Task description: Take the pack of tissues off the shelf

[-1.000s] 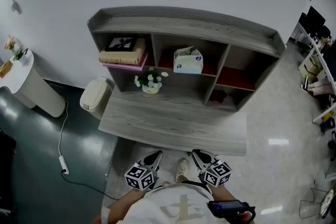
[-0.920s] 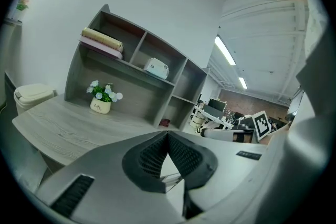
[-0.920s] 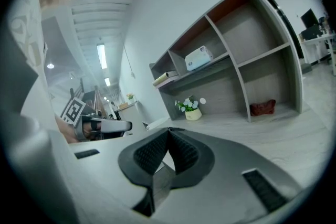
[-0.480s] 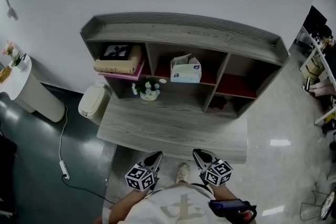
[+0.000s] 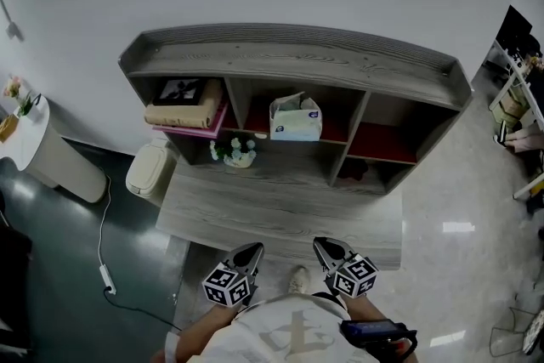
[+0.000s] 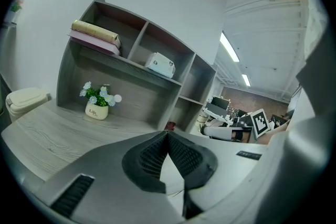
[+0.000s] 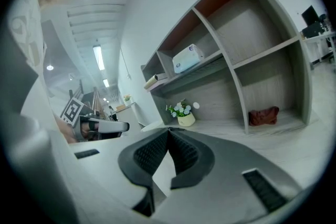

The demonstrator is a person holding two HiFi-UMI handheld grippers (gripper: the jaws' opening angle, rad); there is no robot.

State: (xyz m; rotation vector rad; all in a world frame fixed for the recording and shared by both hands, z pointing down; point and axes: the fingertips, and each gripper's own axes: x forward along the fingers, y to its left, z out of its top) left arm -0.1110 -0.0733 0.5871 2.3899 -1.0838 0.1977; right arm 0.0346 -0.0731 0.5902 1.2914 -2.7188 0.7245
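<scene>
Shelf unit, grey wood:
- Shelf [image 5: 297, 64] is standing against a white wall, with upper and lower open compartments.
- Tissues [image 5: 296, 117] are sitting in the shelf's upper middle compartment on a red base, with a sheet sticking up from the top.
- Books [image 5: 183, 102] are lying stacked flat in the shelf's upper left compartment, on a pink board.
- Pot [image 5: 234, 150] of small pale flowers is standing below the books in the shelf's lower left bay.
- Red cloth [image 5: 355, 170] is lying in the shelf's lower right compartment.
- Desk [image 5: 280, 208] is jutting out from the shelf's foot, lying between the grippers and the compartments.
- Bin [image 5: 153, 168], cream with a closed lid, is standing on the floor at the shelf's left end.

Grippers:
- Left gripper [image 5: 253, 250] is hanging at the desk's near edge, well apart from the shelf, clenched with nothing between its pads.
- Right gripper [image 5: 320, 246] is hanging beside it, likewise clenched and empty.

Writing:
- The pot is carrying a short dark word, too small to read.
- The tissues are showing blue print that is illegible.
</scene>
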